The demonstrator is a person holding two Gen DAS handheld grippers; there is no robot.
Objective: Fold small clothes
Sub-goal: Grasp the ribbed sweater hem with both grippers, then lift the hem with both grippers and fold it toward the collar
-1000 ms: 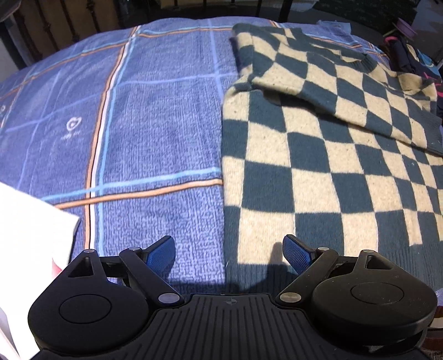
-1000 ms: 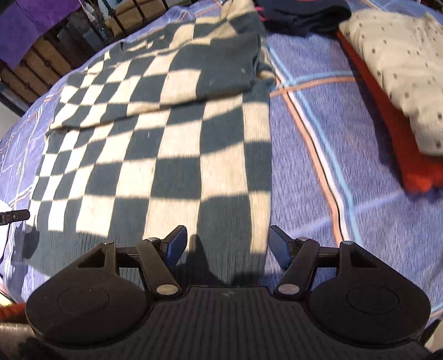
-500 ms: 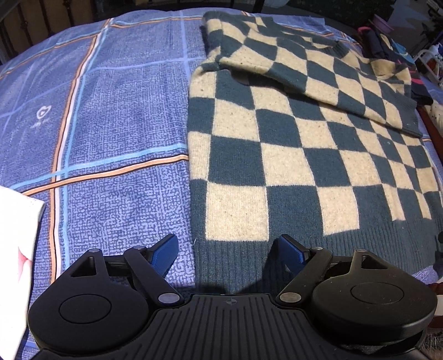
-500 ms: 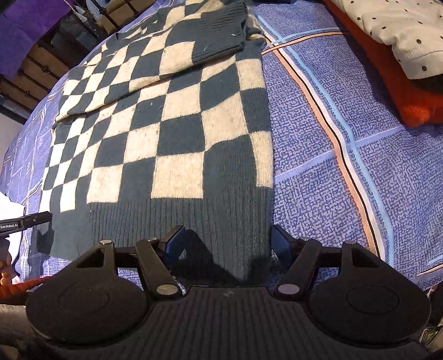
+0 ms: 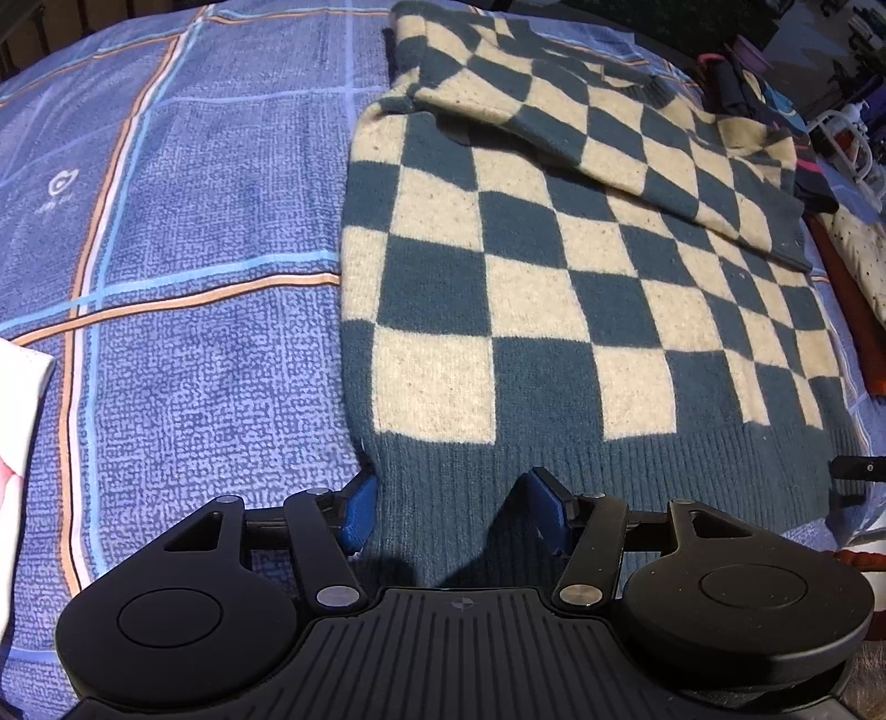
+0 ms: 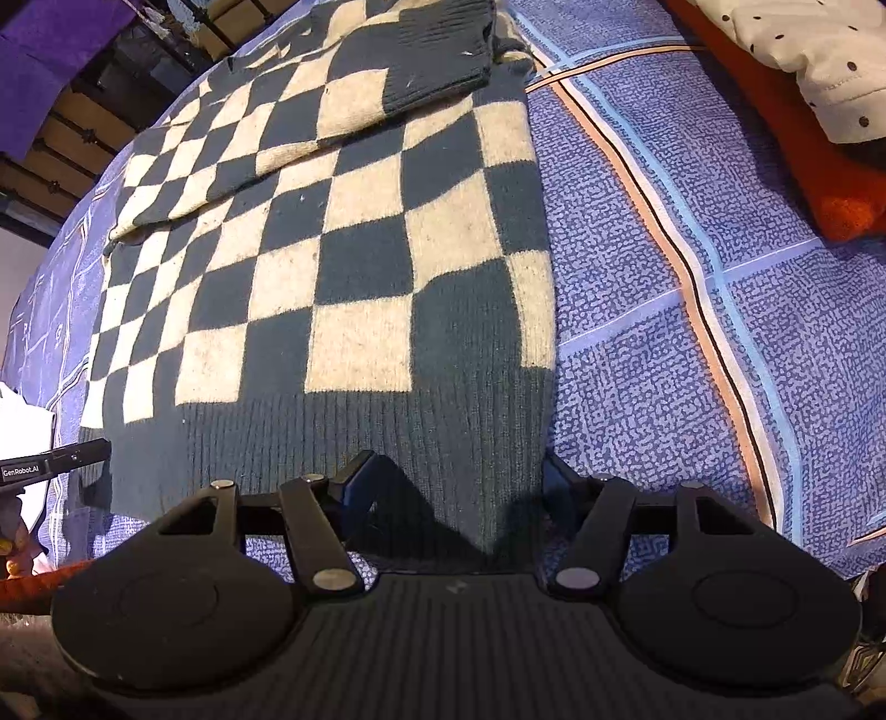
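A teal and cream checkered sweater (image 5: 554,288) lies flat on the blue bedspread (image 5: 194,277), one sleeve folded across its chest. My left gripper (image 5: 454,512) points down at the near left corner of the ribbed hem (image 5: 637,482). It is open, with the hem between its blue fingers (image 5: 360,512). My right gripper (image 6: 457,487) stands over the near right corner of the same sweater (image 6: 360,249). Its jaws are closing with the hem (image 6: 332,437) between them, and the pads do not press on it.
A white cloth (image 5: 16,415) lies at the left edge of the bed. An orange garment (image 6: 803,166) with a white dotted one (image 6: 803,50) on top sits to the right. Dark clothes (image 5: 775,111) are piled beyond the sweater. A wooden frame (image 6: 83,122) borders the far side.
Both grippers have tipped down and come in onto the sweater's near hem, one at each corner. Each pair of fingers now stands closer together, with the hem between them.
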